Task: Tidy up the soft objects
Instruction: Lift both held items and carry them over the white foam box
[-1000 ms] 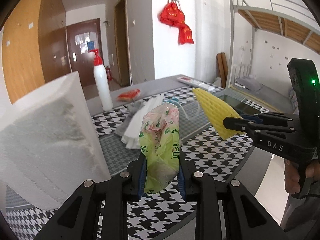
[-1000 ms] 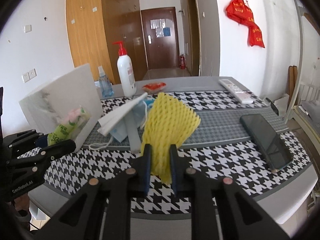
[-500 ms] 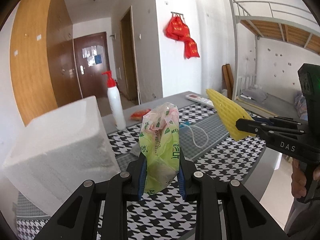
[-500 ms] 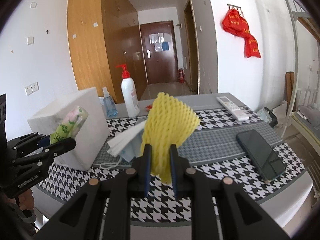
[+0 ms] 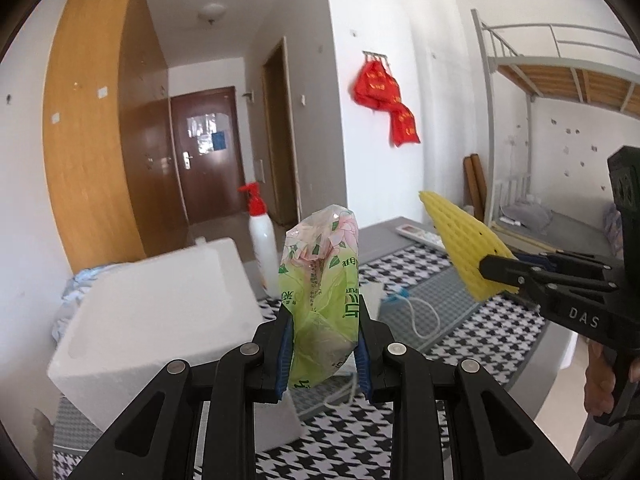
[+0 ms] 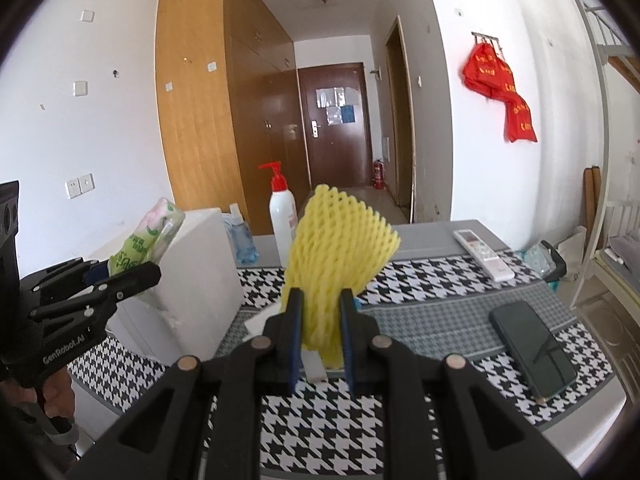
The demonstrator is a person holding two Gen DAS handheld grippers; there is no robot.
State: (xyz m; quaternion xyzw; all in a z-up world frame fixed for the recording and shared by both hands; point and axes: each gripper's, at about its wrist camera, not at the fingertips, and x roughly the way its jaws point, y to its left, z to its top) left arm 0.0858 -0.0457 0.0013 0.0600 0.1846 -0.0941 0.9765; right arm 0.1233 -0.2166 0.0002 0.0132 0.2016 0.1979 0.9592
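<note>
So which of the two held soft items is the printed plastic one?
The green tissue pack, clamped in the left gripper; its glossy wrapper carries flowers and lettering. The right gripper holds the plain yellow foam net.

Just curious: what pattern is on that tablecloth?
Black-and-white houndstooth with grey bands on the tablecloth; clearest in the right wrist view.

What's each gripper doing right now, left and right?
Left gripper: closed on the green tissue pack, held off the table.
Right gripper: closed on the yellow foam net, also lifted.
</note>
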